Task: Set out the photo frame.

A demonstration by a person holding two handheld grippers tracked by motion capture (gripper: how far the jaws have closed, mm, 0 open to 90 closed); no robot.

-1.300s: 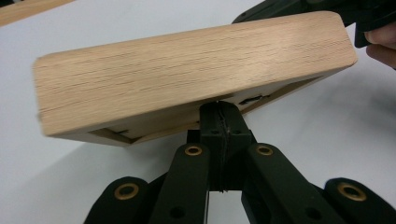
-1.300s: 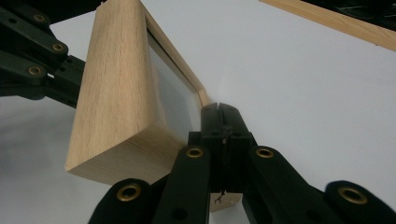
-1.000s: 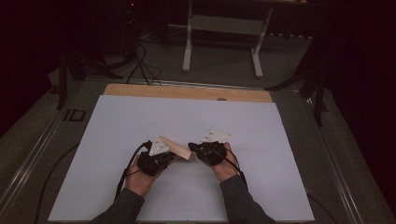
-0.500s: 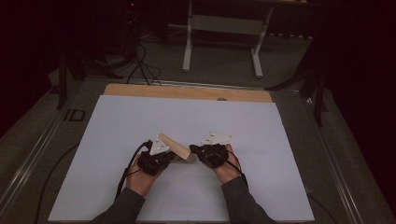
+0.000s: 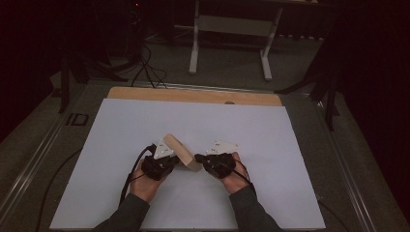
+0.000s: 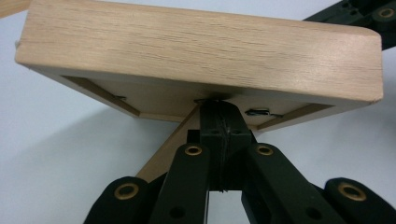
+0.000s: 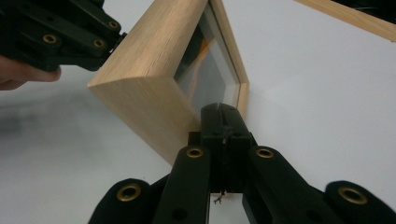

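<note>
A: Near the front edge of the white table sheet [image 5: 121,125], the left gripper [image 5: 167,164] and right gripper [image 5: 200,158], both pressed together, prop the light wooden glass-fronted picture frame [image 5: 180,152].

B: They should tilt it upright slowly, tips pushing evenly against its back and edge.

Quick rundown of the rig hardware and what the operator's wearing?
Both the left gripper and right gripper are black, with linkage jaws on brass-coloured pivots. Each carries a grey three-cornered plate with small dark markings and trails a black cable. The sleeves are dark grey.
</note>
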